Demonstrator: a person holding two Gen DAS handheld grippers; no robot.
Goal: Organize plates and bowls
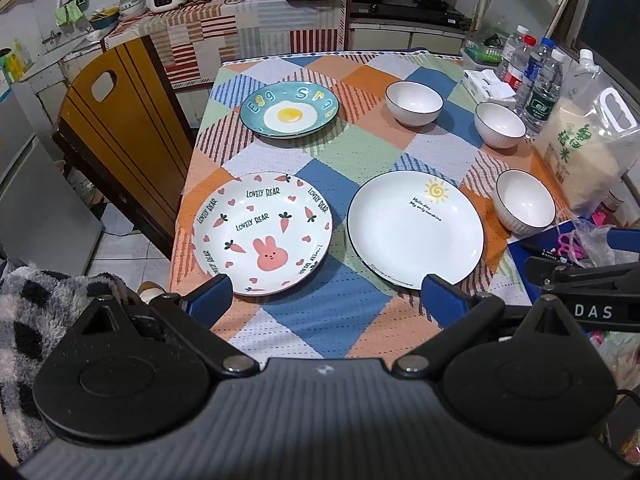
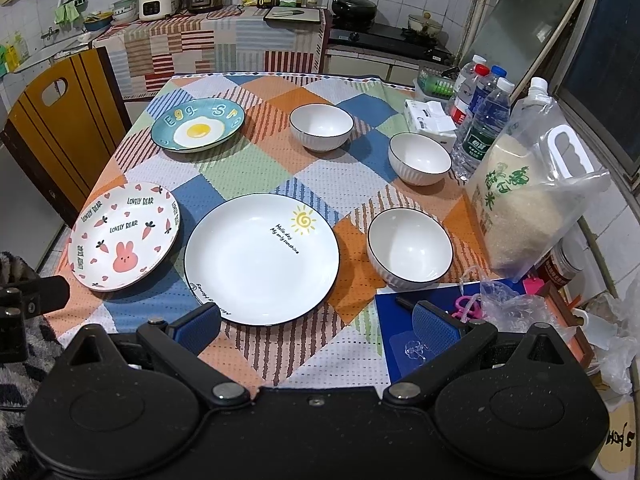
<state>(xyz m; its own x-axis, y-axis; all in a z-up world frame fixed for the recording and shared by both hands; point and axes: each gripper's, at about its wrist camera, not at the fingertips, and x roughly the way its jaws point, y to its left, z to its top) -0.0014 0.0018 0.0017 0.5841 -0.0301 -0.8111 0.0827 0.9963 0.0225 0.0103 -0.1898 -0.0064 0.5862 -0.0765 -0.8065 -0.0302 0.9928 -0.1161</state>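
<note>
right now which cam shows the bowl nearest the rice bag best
The right wrist view: the nearest bowl sits whole and large beside the rice bag. The left wrist view shows it smaller, out toward the frame's right side.

The left gripper [image 1: 326,294] is wide open, its two blue-padded fingers [image 1: 208,298] spread far apart with nothing between them. It points forward and tilts a little downward. The right gripper [image 2: 316,326] is also wide open and empty, with its blue pads [image 2: 436,326] far from each other, in the same forward and downward pose. In the left wrist view, part of the right gripper shows at the right edge, just beside the left one.
</note>
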